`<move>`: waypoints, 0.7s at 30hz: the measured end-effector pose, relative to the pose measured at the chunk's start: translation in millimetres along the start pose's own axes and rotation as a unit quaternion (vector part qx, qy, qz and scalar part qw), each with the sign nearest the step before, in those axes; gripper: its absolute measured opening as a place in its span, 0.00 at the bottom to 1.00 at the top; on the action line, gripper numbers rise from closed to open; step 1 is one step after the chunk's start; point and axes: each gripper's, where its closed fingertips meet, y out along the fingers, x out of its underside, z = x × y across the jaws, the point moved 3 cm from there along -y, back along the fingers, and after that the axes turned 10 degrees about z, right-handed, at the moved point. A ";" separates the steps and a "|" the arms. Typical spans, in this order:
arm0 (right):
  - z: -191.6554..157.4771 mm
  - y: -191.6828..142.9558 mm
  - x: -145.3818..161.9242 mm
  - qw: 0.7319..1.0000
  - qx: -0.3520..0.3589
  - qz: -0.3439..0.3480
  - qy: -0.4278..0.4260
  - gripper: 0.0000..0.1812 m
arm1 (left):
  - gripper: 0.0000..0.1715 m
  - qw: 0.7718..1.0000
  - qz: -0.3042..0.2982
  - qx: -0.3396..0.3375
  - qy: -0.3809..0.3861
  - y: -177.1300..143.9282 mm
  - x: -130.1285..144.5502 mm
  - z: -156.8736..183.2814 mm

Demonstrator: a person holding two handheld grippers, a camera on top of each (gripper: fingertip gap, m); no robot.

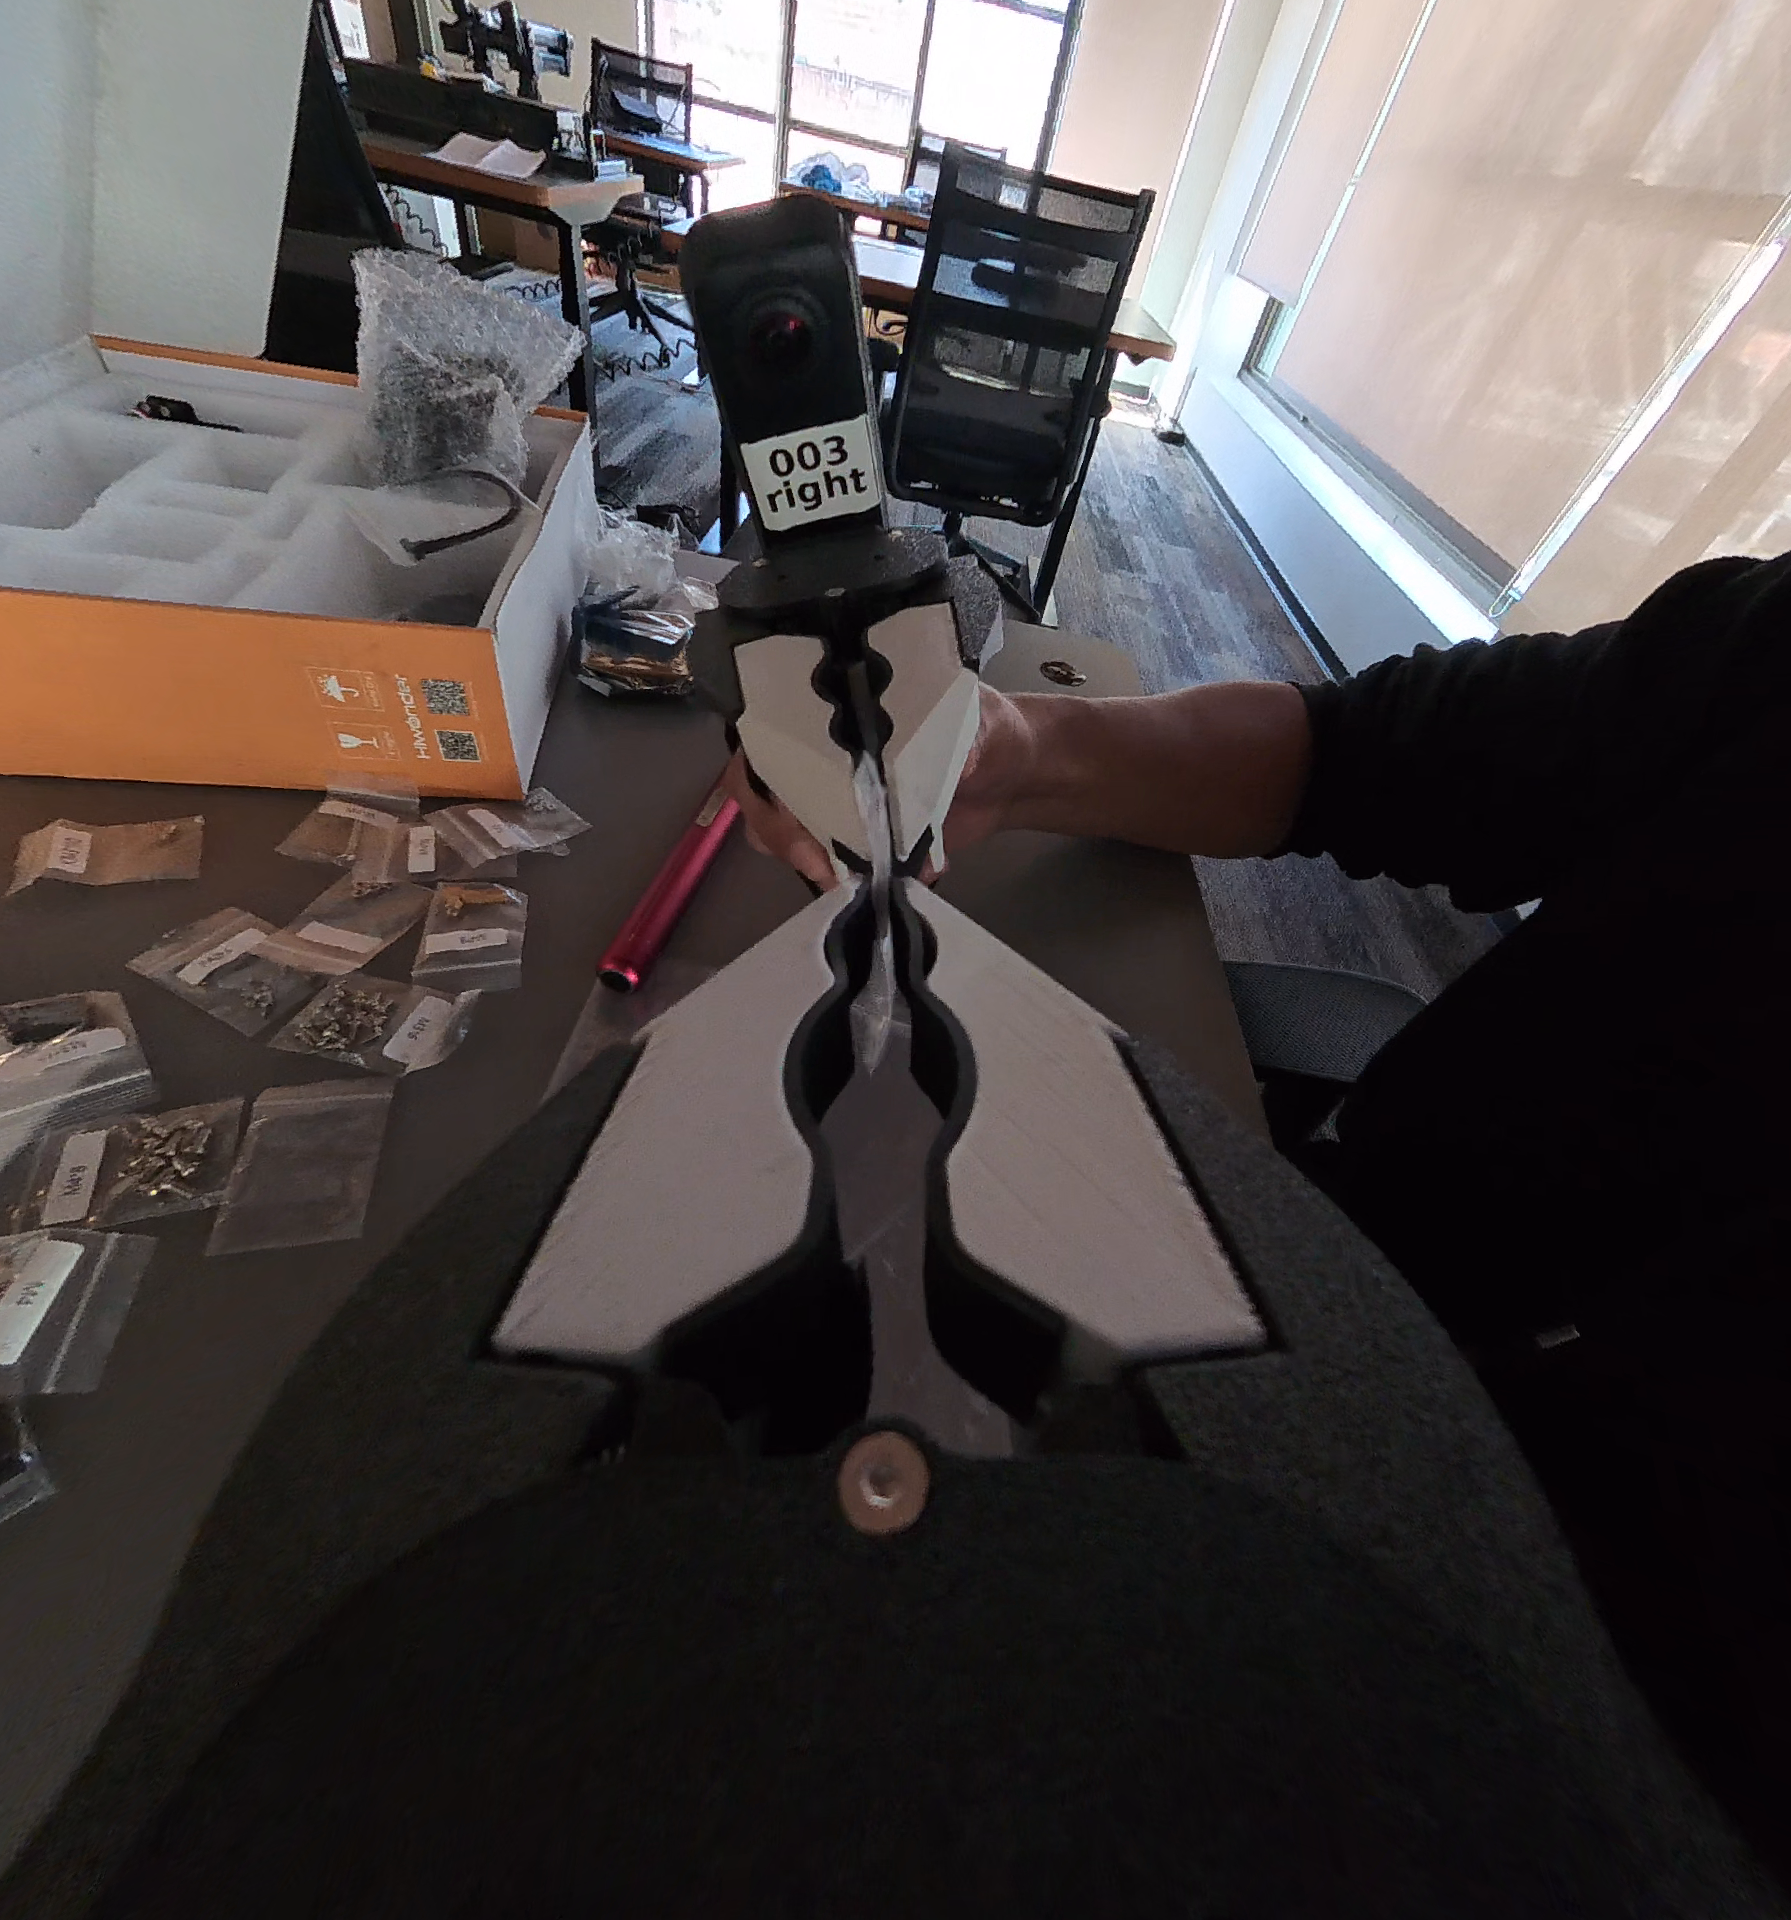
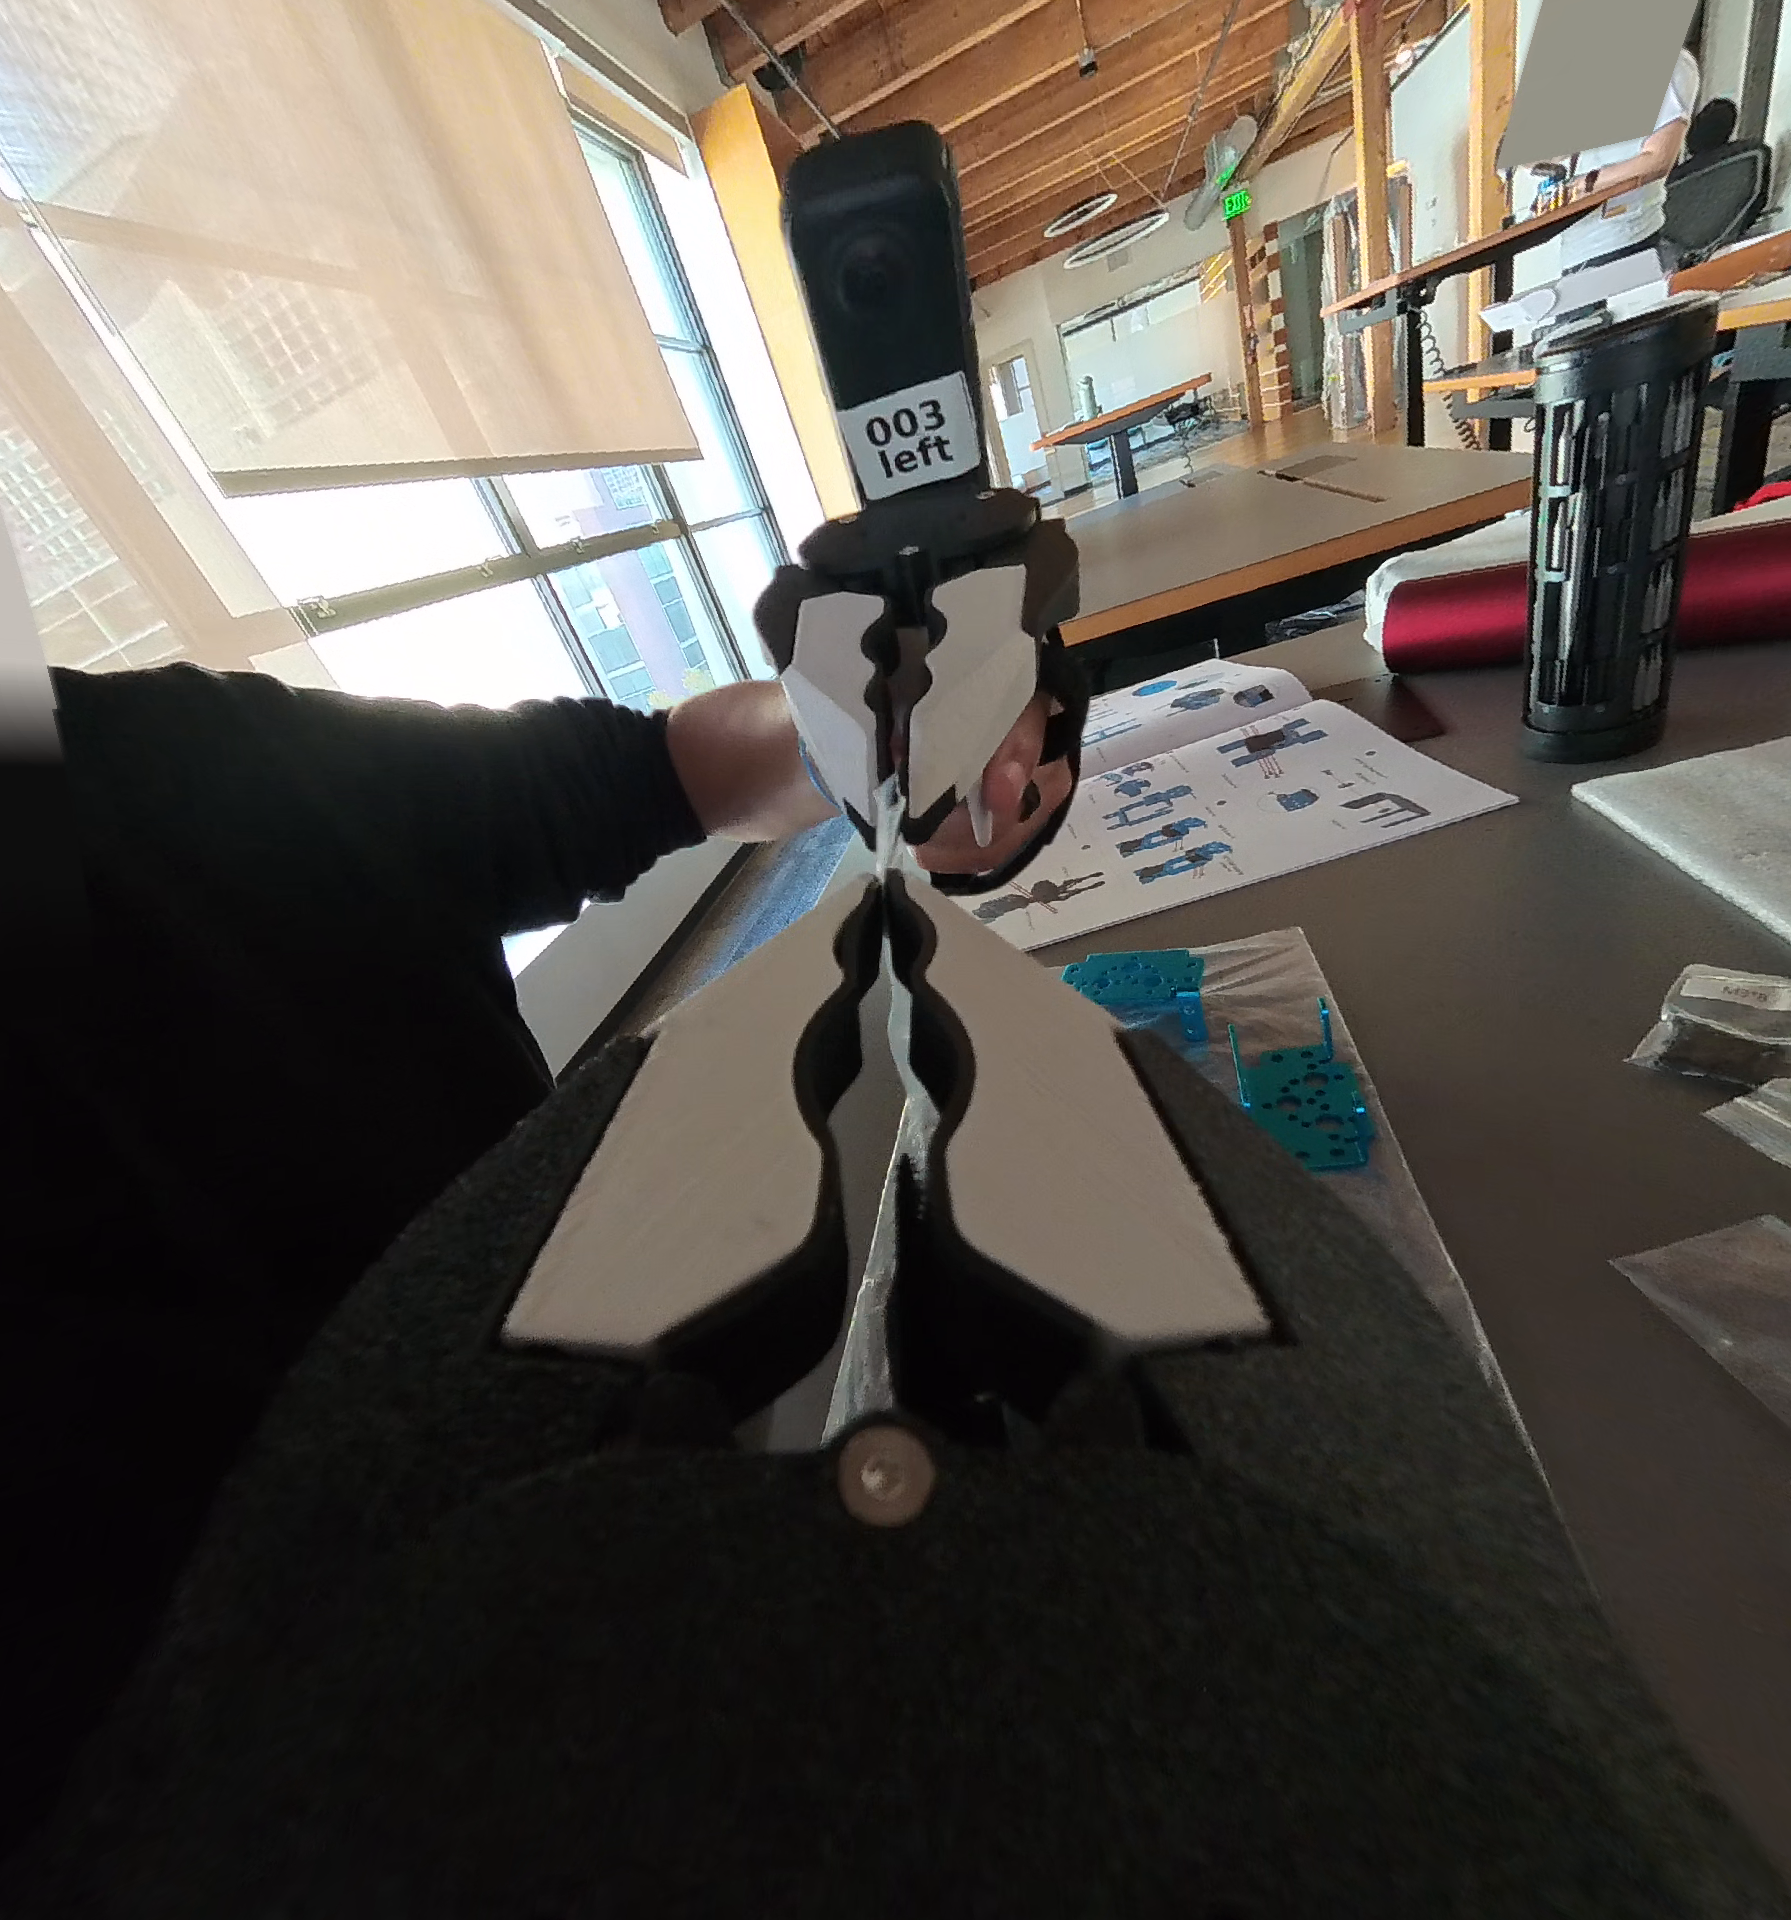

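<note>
— Bright office, blinds down on the window side, and a dark tabletop [image 1: 1078,935] crowded with kit. What have the two got hold of?

— One clear bag [image 1: 875,997], held up above the tabletop. The left gripper [image 1: 875,904] and right gripper [image 2: 883,894] meet nose to nose, both sets of fingers nearly closed on the film, which lies bunched down each throat.

— A sound hold?

— Fair, I'd judge. Thin film slips, so firm pressure and both tips kept in line would serve best; any twist would crumple it more. I can't tell if anything is inside.

— Room to move?

— Little on the left's side: small bags [image 1: 351,1018] are scattered there, a red tube [image 1: 673,894] lies just beside, and an orange box [image 1: 195,686] stands behind. On the right's side there are blue brackets [image 2: 1296,1101] on plastic, a booklet [image 2: 1286,800] and a black tumbler [image 2: 1597,540]. The tabletop's edge runs below the hands, with open floor beyond; upward is the clearest way.
</note>
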 end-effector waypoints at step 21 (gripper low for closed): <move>-4.6 1.9 -6.4 0.999 -0.009 0.035 0.003 0.00 | 0.00 0.999 0.028 -0.012 0.011 6.7 1.2 5.0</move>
